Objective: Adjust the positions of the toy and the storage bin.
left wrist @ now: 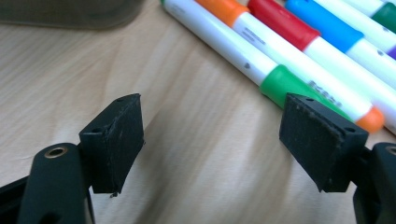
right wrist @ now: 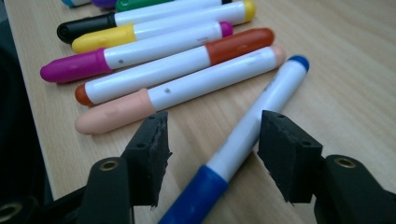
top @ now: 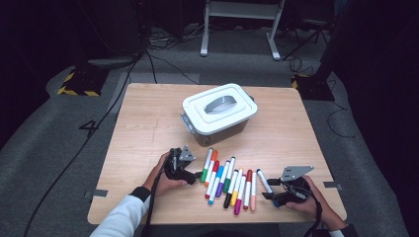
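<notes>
A row of markers [top: 227, 180] lies on the wooden table [top: 148, 128] toward its near edge, side by side and touching, their caps in green, orange, red, blue, purple, black, yellow, magenta, brown-red and peach. One more, the blue-capped marker [top: 264, 181], lies apart at the right end of the row, tilted against the others' line. In the right gripper view this blue-capped marker [right wrist: 243, 140] runs slantwise up between the two fingers [right wrist: 149, 154] of the right gripper [right wrist: 212, 154], its blue cap low in the picture and its small blue end tip pointing toward the peach marker [right wrist: 187, 93]. The fingers stand apart on either side of its white barrel; the right one appears to lie just against the barrel, the left one clear of it, so the marker rests on the table and is not clamped. In the high view the right gripper [top: 276, 193] sits near the table's near right corner, held low in the person's right hand [top: 309, 200]. The left gripper [top: 195, 175] is at the left end of the row, held in the left hand [top: 163, 175] with a white sleeve behind it. In the left gripper view its fingers [left wrist: 116, 140] are wide apart over bare wood, with the green-capped marker [left wrist: 243, 51] just beyond the right finger and the orange one [left wrist: 299, 65] next to it. Behind the row, toward the middle of the table, stands a white lidded box [top: 219, 113] with a grey handle set in its lid.
</notes>
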Available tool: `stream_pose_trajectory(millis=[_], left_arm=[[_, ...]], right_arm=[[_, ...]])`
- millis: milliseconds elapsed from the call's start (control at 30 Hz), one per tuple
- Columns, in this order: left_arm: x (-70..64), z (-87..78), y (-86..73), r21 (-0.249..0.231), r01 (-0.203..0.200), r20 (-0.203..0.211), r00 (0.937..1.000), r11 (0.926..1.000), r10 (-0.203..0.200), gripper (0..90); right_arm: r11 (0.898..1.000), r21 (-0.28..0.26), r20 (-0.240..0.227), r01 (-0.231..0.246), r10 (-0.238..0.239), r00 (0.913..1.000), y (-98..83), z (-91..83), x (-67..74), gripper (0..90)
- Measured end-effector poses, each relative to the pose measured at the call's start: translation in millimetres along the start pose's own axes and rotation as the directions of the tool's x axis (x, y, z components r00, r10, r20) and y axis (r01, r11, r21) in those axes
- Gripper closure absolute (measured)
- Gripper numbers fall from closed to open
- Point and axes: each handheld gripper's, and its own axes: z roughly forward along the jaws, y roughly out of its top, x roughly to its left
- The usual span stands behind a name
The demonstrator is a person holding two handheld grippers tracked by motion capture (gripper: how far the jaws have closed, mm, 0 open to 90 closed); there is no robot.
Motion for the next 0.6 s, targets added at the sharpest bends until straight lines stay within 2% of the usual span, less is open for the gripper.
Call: stream_pose_trajectory(millis=[33,67,167,300,333,367,400,433,500,600], left_arm=[[0.0,0.0,0.0,0.0,0.0,0.0,1.0,1.0,0.0,22.2],[-4.6,-1.0,-0.3,0.007,-0.013,0.006,0.9999,0.9999,0.012,22.1],[-8.9,-2.6,-2.1,0.006,-0.023,0.012,0.9997,0.9997,0.023,21.6],[-13.7,-5.5,-6.4,0.0,-0.024,0.02,0.9995,0.9997,0.024,21.6],[-13.3,-5.9,-7.4,-0.001,-0.022,0.027,0.9994,0.9998,0.022,21.5],[-13.3,-5.9,-7.4,-0.001,-0.022,0.027,0.9994,0.9998,0.022,21.4],[-13.3,-5.7,-7.8,-0.003,-0.019,0.032,0.9993,0.9998,0.019,21.2],[-13.6,-5.5,-8.0,-0.005,-0.022,0.033,0.9992,0.9998,0.022,20.4],[-14.1,-5.8,-8.0,-0.001,-0.021,0.036,0.9991,0.9998,0.022,20.4],[-15.2,-5.8,-8.2,-0.003,-0.023,0.033,0.9992,0.9997,0.023,20.3]], right_arm=[[1.0,0.0,0.0,0.0,0.0,1.0,0.0,0.0,0.0,43.1],[1.0,0.014,-0.027,-0.006,0.007,0.9996,-1.7,-0.4,1.7,43.2],[1.0,0.023,-0.038,-0.013,0.014,0.9992,-3.9,-2.0,2.9,42.9],[0.999,-0.012,-0.067,-0.035,0.034,0.9972,-7.9,-9.9,2.4,44.5],[1.0,-0.011,-0.074,-0.015,0.014,0.9972,-7.2,-10.3,4.1,46.0],[1.0,-0.011,-0.074,-0.015,0.014,0.9972,-7.2,-10.3,4.1,46.0],[1.0,-0.004,-0.105,-0.002,0.002,0.9945,-6.1,-7.9,5.0,51.1],[1.0,-0.01,-0.121,0.0,-0.002,0.9926,-5.7,-6.1,4.6,52.0],[1.0,-0.021,-0.133,-0.005,0.002,0.9911,-4.8,-4.9,4.6,53.6],[0.999,-0.03,-0.136,0.017,-0.021,0.9905,-0.9,-1.8,5.2,53.2]])
